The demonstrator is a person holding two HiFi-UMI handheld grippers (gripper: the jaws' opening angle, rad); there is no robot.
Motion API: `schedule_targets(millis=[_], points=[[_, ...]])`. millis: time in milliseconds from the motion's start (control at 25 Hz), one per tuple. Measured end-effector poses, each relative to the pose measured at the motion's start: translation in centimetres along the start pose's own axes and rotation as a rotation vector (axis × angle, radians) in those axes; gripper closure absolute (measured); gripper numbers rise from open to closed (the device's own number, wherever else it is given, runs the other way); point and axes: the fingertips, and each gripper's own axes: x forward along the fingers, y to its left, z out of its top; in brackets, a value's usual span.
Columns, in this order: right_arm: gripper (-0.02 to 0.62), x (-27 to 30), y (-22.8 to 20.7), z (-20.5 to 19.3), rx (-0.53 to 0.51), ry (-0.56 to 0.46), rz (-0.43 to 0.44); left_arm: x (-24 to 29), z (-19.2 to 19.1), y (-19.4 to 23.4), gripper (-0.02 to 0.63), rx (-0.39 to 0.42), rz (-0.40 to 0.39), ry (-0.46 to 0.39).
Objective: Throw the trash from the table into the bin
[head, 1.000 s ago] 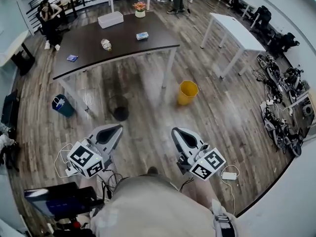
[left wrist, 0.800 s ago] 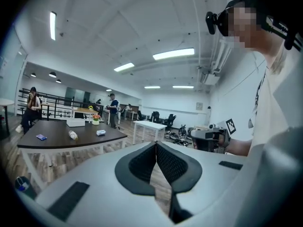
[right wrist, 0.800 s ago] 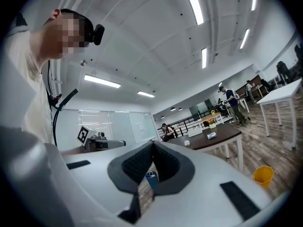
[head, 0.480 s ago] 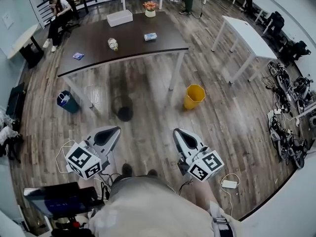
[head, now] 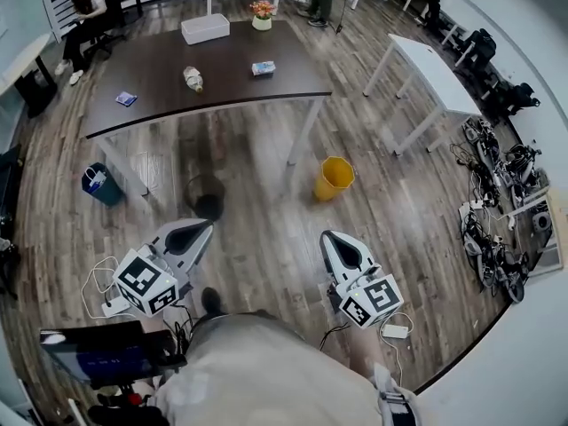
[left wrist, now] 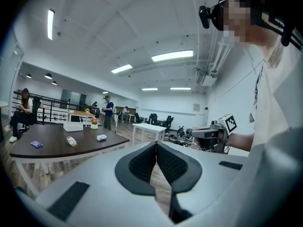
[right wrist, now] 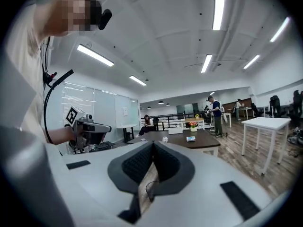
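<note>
On the dark table [head: 160, 114] ahead lie a crumpled bottle [head: 191, 79], a light blue packet [head: 260, 67] and a small blue item [head: 126, 98]. A yellow bin [head: 334, 177] stands on the floor by the table's right leg. Well short of the table, my left gripper [head: 202, 229] and right gripper [head: 330, 238] hover over the wood floor, both shut and empty. In the left gripper view the jaws [left wrist: 155, 145] meet, with the bottle [left wrist: 72, 141] and packet [left wrist: 101, 137] far off. The right gripper's jaws [right wrist: 152, 145] also meet, and the packet [right wrist: 191, 138] shows beyond them.
A white box [head: 205, 28] and flower pot [head: 261, 11] sit at the table's far edge. A black mesh bin [head: 205, 198] and a blue bin [head: 101, 185] stand under its left part. A white table [head: 426, 60] is at the right, with people at the back.
The person has stepped on and the view has shifted. Both grippers sit a little lower in the head view, the right one slightly rolled. Both stay shut.
</note>
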Motion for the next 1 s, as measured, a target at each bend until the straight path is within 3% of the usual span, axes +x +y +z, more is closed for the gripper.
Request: schedule_targets(millis=[160,400,680,1000], points=[[0.584,6.9,4.2,1.6,-0.035,0.012,0.026,-3.0,0.6,6.8,0.592,-0.023,-0.002,-0.023],[0.584,9.6,8.4,1.5,-0.072,0.000,0.118,-4.4,-1.0,8.0,0.592,0.008,0.034,-0.001],[0.584,18.7,15.8,2.1,-0.099,0.038,0.192,-10.7,-1.5,16.3,0.592,-0.004,0.076,-0.004],[0.584,23.4,21.0,2.7,-0.140,0.031,0.283,-14.8,-2.0,19.9,0.592,-0.009,0.121,-0.021]])
